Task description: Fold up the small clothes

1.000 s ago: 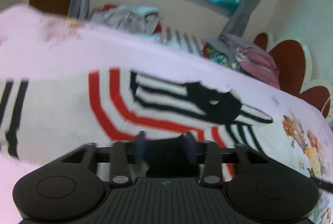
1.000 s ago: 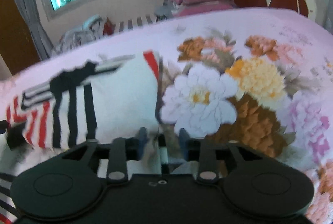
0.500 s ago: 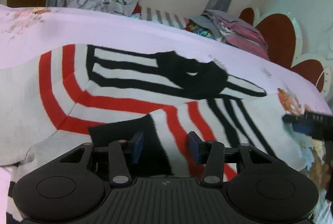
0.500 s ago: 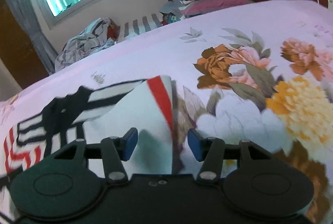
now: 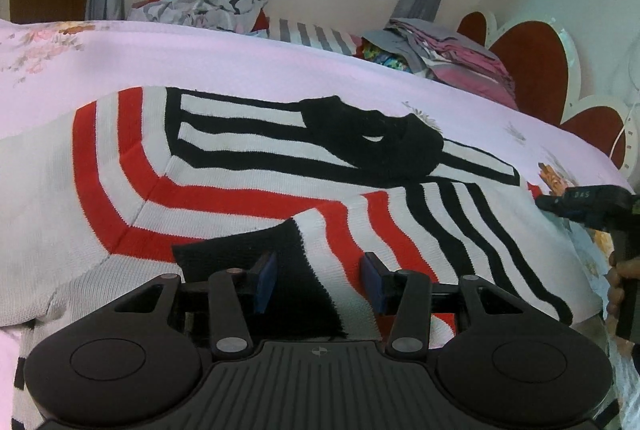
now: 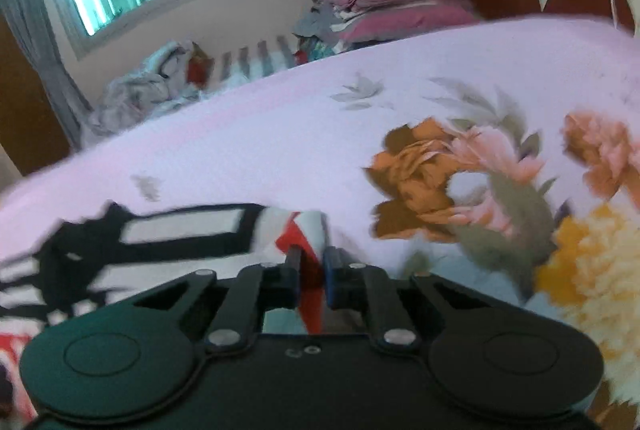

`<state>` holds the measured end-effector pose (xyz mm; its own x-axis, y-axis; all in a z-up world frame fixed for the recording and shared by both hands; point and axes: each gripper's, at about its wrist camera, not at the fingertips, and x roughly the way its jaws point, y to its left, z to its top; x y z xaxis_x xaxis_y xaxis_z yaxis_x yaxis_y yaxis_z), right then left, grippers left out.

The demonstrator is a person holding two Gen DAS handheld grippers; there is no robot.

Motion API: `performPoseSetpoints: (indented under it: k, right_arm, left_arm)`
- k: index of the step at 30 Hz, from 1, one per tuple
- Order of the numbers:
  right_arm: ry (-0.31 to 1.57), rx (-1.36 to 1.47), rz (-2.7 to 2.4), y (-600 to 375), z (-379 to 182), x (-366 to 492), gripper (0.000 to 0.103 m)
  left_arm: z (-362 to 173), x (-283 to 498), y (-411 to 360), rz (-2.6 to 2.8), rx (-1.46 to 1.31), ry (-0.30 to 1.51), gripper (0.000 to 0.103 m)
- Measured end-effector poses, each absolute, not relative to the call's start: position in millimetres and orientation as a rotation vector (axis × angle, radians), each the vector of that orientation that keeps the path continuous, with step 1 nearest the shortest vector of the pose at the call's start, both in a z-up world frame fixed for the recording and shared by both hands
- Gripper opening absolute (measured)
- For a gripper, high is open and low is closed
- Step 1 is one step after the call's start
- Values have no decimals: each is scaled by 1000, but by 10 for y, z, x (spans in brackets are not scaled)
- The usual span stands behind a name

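A small white knit sweater (image 5: 240,190) with red and black stripes and a black collar lies spread on the pink floral bedsheet (image 5: 200,58). One sleeve with a black cuff (image 5: 304,270) is folded over the body. My left gripper (image 5: 318,280) is open, its jaws either side of that cuff. My right gripper (image 6: 311,268) is shut on the sweater's red-striped edge (image 6: 298,234) at its right side; the sweater (image 6: 180,230) shows blurred there. The right gripper also shows in the left wrist view (image 5: 592,206).
A heap of crumpled clothes (image 5: 204,6) and a stack of folded pink and grey clothes (image 5: 444,58) lie at the bed's far side under the window. A red and white scalloped headboard (image 5: 532,66) stands at the right.
The left gripper opened and let go of the sleeve, now laid over the body. The right gripper opened, moved along the sweater's right edge and shut on the red-striped part.
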<state>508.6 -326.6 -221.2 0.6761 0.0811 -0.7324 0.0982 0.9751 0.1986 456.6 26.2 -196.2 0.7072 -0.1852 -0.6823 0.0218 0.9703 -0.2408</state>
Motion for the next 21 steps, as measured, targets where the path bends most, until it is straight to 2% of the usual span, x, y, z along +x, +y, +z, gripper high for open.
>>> performPoseSetpoints:
  k: [2,6,8,16,19,21]
  right_arm:
    - [825,170,-9,-3199,-2152,5078,13]
    - [757,136,-6,-3139,-1922,4893,27]
    - [754,116,18,-3063,-1860,4788,30]
    - [844,-41,83,-2671,-2021,4517,29]
    - [840,1,70,-2677,-1900,4464,29]
    - [817,28,92,-2626,-1770,4379,35]
  left_arm:
    - [-1951,4576,267,-113,-224,784,46]
    - [-1849,4563,294,-87,-263,782,46]
    - [-1896,4574,300,-83,-251,795,46]
    - [-1890,4583,329,-90,-244,812,47]
    - [-1815,4512,417,-78,-261,818,56]
    - [-1757,4428,503,-63,-271,804,69]
